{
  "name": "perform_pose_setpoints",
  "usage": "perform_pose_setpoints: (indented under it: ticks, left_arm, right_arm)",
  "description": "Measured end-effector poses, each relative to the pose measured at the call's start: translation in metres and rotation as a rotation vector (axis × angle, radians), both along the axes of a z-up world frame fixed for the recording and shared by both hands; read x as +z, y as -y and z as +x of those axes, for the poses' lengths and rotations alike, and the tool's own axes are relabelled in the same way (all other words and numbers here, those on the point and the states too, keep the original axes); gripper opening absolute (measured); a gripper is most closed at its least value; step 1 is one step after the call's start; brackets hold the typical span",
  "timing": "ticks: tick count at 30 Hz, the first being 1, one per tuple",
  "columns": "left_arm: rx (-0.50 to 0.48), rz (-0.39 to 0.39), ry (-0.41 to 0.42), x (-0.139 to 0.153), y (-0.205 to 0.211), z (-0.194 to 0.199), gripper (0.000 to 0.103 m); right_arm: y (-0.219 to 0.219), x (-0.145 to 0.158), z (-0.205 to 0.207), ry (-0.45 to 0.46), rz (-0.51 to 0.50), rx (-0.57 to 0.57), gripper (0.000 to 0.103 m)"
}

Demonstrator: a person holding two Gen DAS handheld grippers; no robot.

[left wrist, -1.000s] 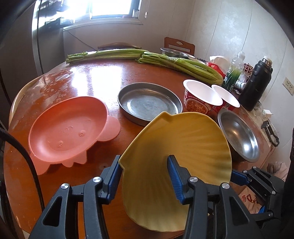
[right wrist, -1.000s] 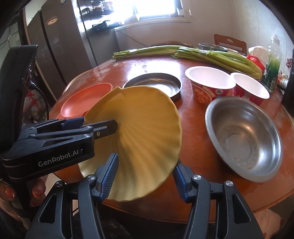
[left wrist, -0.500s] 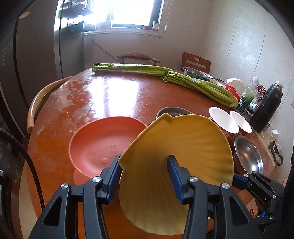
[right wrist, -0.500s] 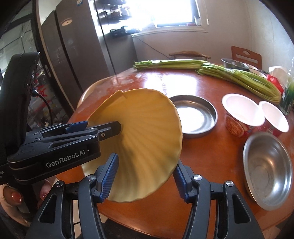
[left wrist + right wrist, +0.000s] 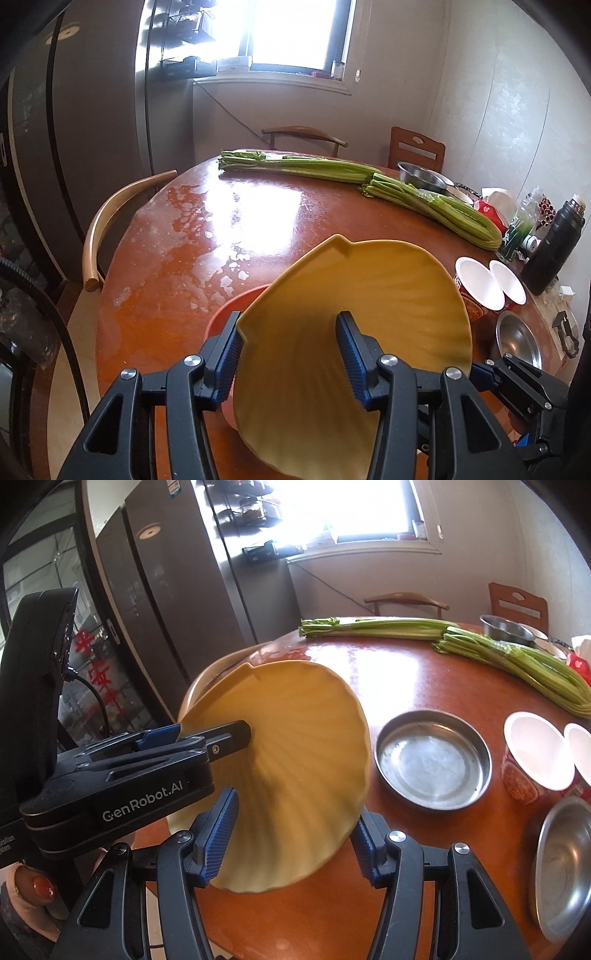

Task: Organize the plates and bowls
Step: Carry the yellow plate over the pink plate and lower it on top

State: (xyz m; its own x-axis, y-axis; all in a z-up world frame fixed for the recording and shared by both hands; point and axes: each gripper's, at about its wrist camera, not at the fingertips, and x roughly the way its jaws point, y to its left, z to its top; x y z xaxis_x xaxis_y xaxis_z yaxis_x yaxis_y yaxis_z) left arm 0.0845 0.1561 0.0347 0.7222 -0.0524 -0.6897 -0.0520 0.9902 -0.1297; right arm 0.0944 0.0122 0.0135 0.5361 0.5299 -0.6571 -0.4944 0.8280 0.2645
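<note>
yellow plate [image 5: 354,332] held tilted in the air over the surface [image 5: 221,236], above the pink plate [image 5: 236,302] | left gripper [image 5: 288,354] clamped on its rim | right gripper [image 5: 291,834] straddles the opposite edge, clamp unclear | two-sided hold likely steadies it for stacking | steel pan [image 5: 432,760], steel bowl [image 5: 565,864] wait alongside

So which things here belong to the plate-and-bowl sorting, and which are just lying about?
Job:
yellow shell plate, held by both grippers
pink plate
round metal pan
steel bowl

Lying about:
celery
two noodle cups
black flask
</note>
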Motion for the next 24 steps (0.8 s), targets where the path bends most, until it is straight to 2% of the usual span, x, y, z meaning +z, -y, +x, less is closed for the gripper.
perform_pose_setpoints:
  ticks: [9,24]
  left_arm:
    - [0.028,0.006,0.000,0.009,-0.026,0.023,0.050]
    - [0.036,0.029,-0.084,-0.033,-0.034,0.056,0.050]
  right_arm:
    - [-0.026,-0.007,0.022,-0.036,0.034,0.016,0.061]
    - [-0.044,-0.042,0.040,-0.089,-0.002,0.010,0.061]
